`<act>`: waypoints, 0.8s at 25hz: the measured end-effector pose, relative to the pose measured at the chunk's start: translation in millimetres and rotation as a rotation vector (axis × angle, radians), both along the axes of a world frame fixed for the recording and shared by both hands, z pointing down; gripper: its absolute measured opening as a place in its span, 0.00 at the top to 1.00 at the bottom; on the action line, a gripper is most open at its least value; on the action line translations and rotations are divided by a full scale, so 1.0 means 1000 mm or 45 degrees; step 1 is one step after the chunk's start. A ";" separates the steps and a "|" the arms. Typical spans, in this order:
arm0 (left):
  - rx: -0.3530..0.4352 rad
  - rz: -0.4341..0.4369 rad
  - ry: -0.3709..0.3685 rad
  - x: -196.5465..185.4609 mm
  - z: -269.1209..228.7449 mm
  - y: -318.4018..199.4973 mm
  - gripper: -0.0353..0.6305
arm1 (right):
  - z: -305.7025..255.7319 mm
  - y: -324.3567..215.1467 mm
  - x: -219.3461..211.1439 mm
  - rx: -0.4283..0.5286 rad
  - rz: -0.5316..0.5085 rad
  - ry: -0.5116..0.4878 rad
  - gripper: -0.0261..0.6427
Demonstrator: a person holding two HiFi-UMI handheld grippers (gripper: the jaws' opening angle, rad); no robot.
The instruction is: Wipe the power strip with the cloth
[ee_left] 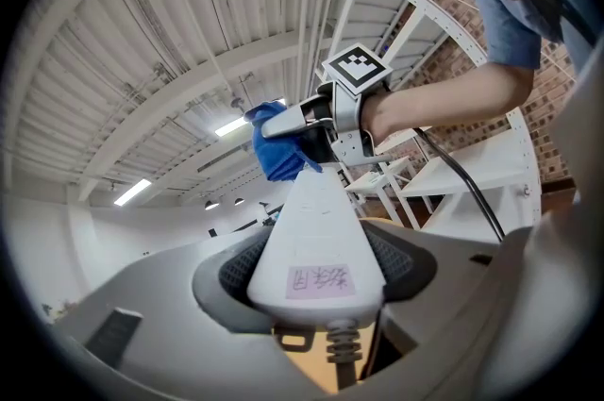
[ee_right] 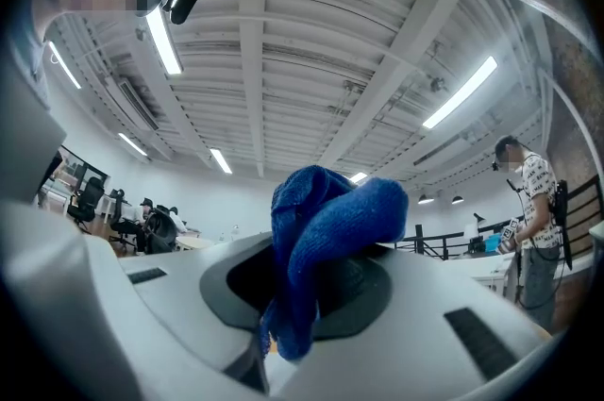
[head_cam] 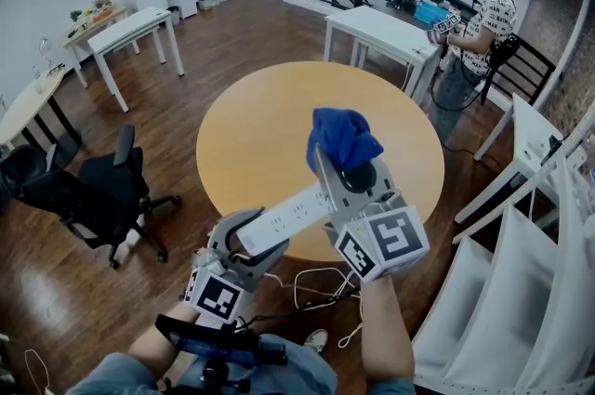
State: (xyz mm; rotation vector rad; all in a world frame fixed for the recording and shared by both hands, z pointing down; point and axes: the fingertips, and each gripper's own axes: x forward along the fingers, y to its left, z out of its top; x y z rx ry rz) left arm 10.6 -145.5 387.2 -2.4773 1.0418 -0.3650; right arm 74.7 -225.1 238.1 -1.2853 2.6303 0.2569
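Observation:
I hold a white power strip (head_cam: pixel 293 215) in the air over the near edge of the round wooden table (head_cam: pixel 251 133). My left gripper (head_cam: pixel 246 243) is shut on its cord end, and its white cable (head_cam: pixel 316 286) hangs down below. In the left gripper view the strip (ee_left: pixel 316 239) runs away between the pads, with a pink label facing the camera. My right gripper (head_cam: pixel 342 163) is shut on a bunched blue cloth (head_cam: pixel 342 138), which sits at the strip's far end. That cloth (ee_right: pixel 326 239) fills the right gripper view, and it also shows in the left gripper view as cloth (ee_left: pixel 274 144).
A person (head_cam: pixel 479 21) stands by a white table (head_cam: pixel 386 35) at the back right. A black office chair (head_cam: pixel 102 189) is on the left, more white tables (head_cam: pixel 130 31) lie beyond it, and a white rack (head_cam: pixel 521 272) rises at the right.

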 end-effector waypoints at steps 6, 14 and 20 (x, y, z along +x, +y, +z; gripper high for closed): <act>0.002 0.001 0.003 -0.001 0.000 -0.001 0.50 | -0.007 -0.009 0.023 -0.001 0.075 -0.044 0.85; -0.027 -0.009 0.066 -0.007 -0.003 -0.005 0.50 | -0.005 -0.008 0.027 -0.002 0.090 -0.053 0.85; -0.076 -0.045 0.120 -0.017 -0.006 -0.011 0.50 | -0.001 -0.005 0.028 -0.008 0.091 -0.058 0.85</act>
